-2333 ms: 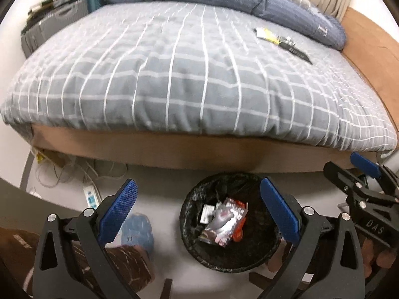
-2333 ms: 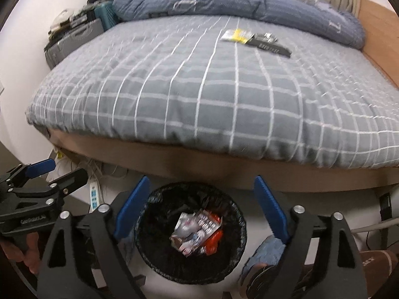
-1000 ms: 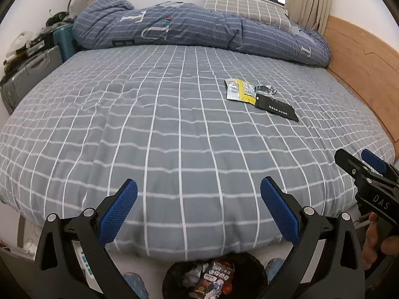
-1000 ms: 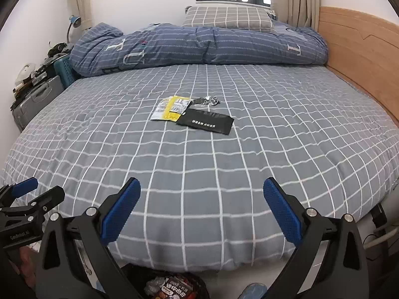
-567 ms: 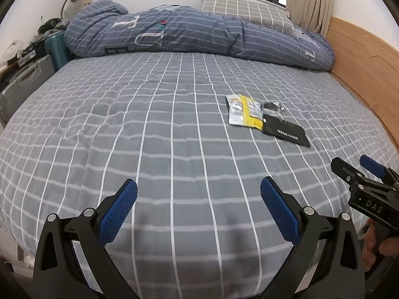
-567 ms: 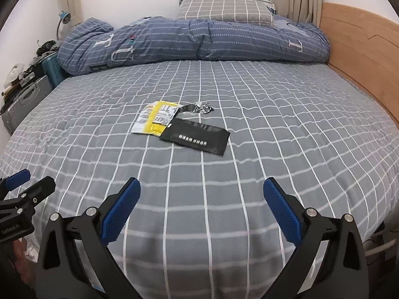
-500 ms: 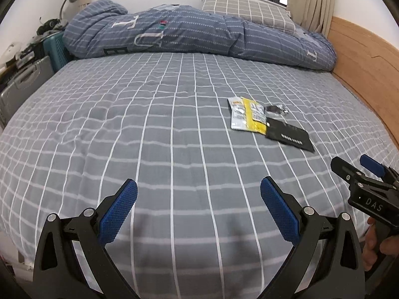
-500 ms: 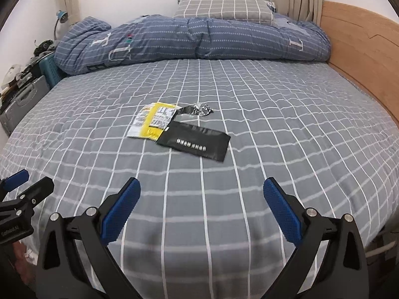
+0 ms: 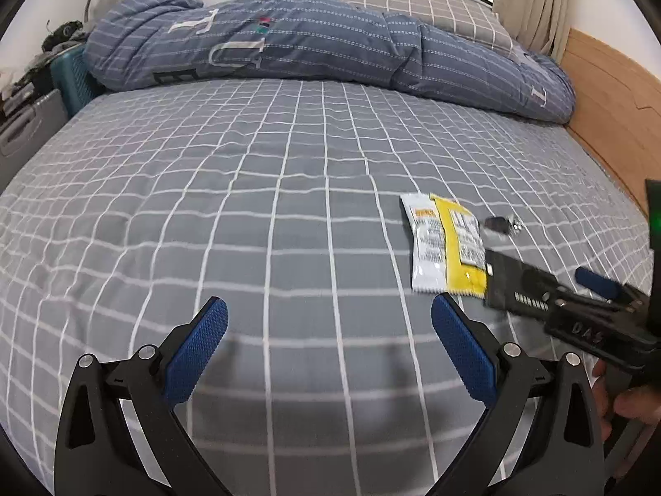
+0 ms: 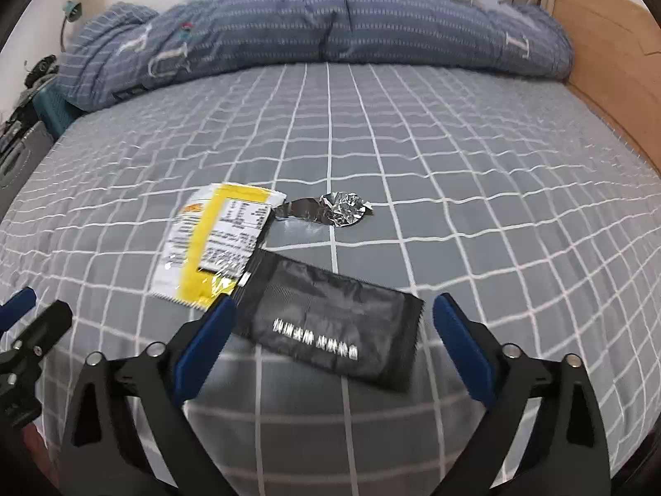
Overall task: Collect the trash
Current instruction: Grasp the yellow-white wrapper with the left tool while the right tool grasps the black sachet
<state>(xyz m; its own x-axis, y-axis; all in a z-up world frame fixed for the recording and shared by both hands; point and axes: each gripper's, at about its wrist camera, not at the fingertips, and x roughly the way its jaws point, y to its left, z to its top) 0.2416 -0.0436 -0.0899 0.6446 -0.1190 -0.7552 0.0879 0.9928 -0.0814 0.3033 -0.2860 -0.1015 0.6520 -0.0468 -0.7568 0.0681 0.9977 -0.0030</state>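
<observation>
Three pieces of trash lie together on the grey checked bed [image 9: 248,173]: a yellow and white wrapper [image 10: 219,244] [image 9: 448,248], a crumpled silver foil [image 10: 330,211] [image 9: 502,225], and a flat black wrapper [image 10: 330,326]. My right gripper [image 10: 334,306] hangs just over the black wrapper, which lies between its blue pads. Its jaws are closing, and the pads do not press on it. In the left wrist view the right gripper [image 9: 537,277] covers most of that wrapper. My left gripper [image 9: 328,322] is open and empty over bare sheet, left of the trash.
A rolled blue duvet [image 9: 330,41] and a checked pillow [image 9: 413,4] lie across the far end. A wooden board [image 9: 611,124] runs along the right side. Cases and clutter [image 9: 24,132] stand off the left edge. A hand [image 9: 632,405] holds the right gripper.
Both grippers have moved forward over the bed toward the wrappers, and the bin has dropped out of view. The right gripper now sits over the black wrapper with its pads slightly closer together.
</observation>
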